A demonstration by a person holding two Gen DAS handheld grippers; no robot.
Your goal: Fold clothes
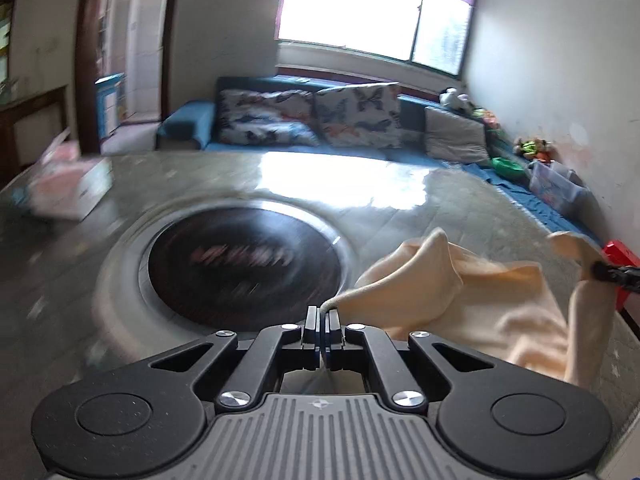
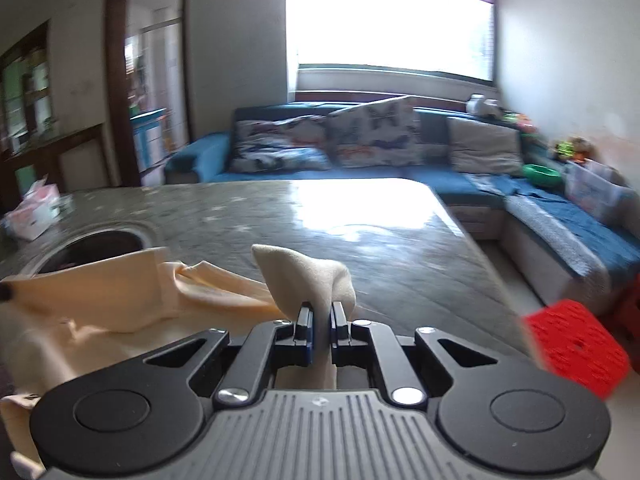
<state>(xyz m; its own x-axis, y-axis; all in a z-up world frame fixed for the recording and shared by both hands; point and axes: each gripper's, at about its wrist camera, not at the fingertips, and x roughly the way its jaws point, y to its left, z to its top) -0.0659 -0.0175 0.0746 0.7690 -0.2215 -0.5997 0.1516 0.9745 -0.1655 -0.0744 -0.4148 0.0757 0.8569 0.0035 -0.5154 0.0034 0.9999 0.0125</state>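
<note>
1. The left gripper is pinched closed on an edge of the cream garment.
2. The right gripper is closed on a bunched corner of the cream garment, which peaks above its fingers.
3. The garment hangs between both grippers above the grey marble worktop.
4. A round black inset lies at 11 o'clock from the left gripper.
5. A red stool stands at 3 o'clock.

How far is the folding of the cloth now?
Early. Done: both tools grip the cream cloth. In hand: the left tool pinches one edge, the right tool a bunched corner, lifted above the table. Left: no neat fold shows; the cloth hangs crumpled.
</note>
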